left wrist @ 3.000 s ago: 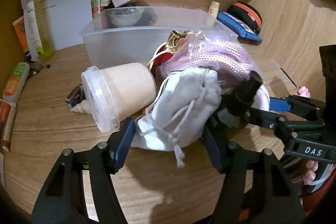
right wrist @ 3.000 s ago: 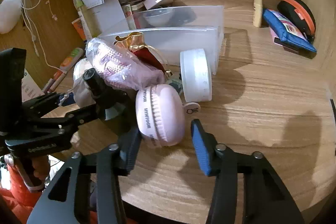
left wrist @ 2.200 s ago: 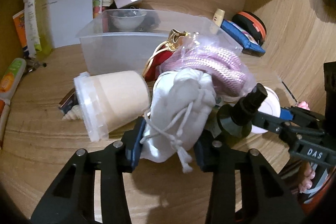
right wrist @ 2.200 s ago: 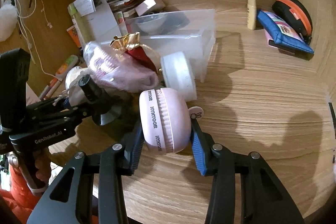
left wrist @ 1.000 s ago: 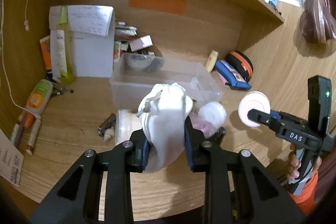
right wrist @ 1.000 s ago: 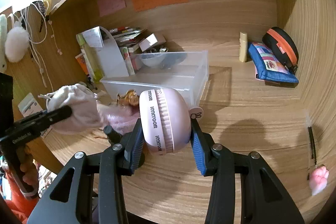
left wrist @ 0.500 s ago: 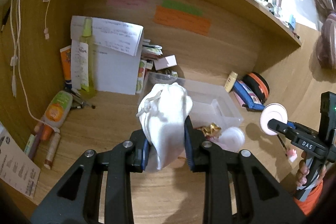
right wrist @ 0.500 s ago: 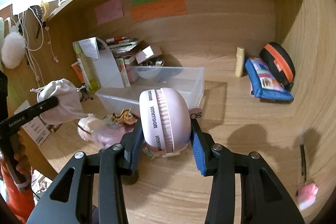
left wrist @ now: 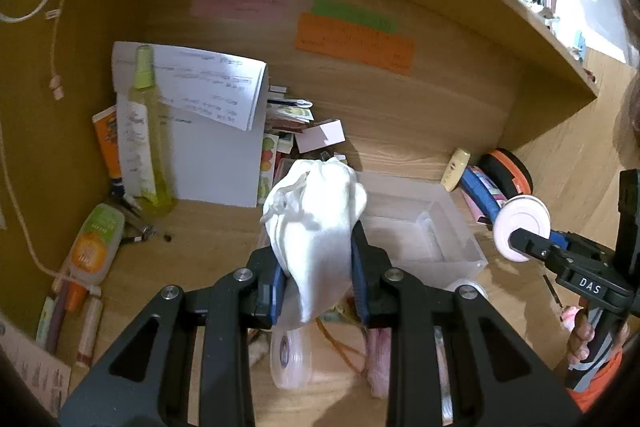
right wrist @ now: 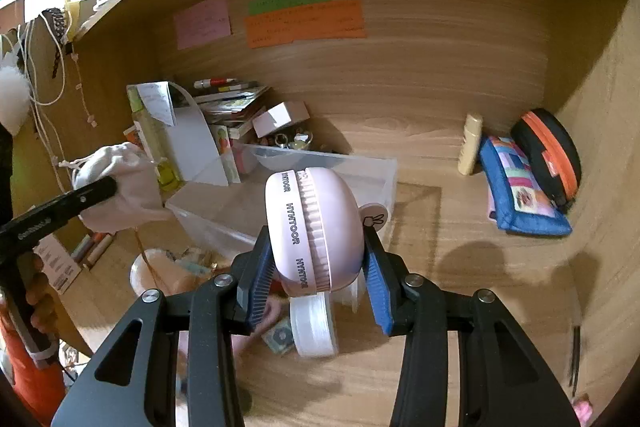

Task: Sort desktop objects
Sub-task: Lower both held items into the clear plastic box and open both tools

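Both loads have been lifted clear of the bench [right wrist: 460, 259] since 3 seconds ago, so 2 items are judged ready for sorting. Nearest, the left tongs [left wrist: 318, 277] are clamped on a soft white drawstring pouch [left wrist: 316, 227] of crumpled cloth, while the right tongs [right wrist: 316, 281] are closed around a smooth, rounded pink case [right wrist: 314, 231] with a ribbed seam. Below, a translucent lidded tub [right wrist: 314, 329] is left lying. Farther back, the clear rigid plastic bin [left wrist: 436, 239] is seen open beneath both loads.
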Available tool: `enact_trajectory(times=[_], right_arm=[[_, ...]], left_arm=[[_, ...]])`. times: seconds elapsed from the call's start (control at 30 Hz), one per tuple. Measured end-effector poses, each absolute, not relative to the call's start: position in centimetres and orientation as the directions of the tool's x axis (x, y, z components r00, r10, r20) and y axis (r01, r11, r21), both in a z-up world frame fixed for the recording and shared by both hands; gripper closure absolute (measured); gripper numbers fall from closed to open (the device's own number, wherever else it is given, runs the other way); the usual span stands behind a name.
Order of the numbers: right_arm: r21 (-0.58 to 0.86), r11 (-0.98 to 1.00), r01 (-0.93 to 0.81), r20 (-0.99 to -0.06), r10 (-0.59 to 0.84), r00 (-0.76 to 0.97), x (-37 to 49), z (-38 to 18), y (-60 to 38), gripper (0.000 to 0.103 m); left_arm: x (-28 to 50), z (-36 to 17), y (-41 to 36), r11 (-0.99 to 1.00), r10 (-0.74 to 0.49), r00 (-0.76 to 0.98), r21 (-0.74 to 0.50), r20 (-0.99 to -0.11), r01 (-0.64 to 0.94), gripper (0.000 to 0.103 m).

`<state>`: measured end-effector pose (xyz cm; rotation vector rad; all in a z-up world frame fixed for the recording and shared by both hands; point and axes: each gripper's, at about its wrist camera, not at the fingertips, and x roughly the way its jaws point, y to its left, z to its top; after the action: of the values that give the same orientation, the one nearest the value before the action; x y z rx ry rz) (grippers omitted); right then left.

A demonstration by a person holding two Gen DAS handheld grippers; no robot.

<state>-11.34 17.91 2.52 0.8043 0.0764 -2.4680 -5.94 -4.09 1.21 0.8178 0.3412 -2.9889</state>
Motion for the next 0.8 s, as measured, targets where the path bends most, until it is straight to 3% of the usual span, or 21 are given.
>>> enact_trajectory(times=[0.8], right_arm=[[0.099,-0.855,0.509,-0.656,-0.441,-0.613,-19.9,-0.2,13.2,0.064]], left_arm=[[-17.3,-1.4,-4.6,-0.976,0.096,-0.780,-0.211,-0.619,0.047,0.075]])
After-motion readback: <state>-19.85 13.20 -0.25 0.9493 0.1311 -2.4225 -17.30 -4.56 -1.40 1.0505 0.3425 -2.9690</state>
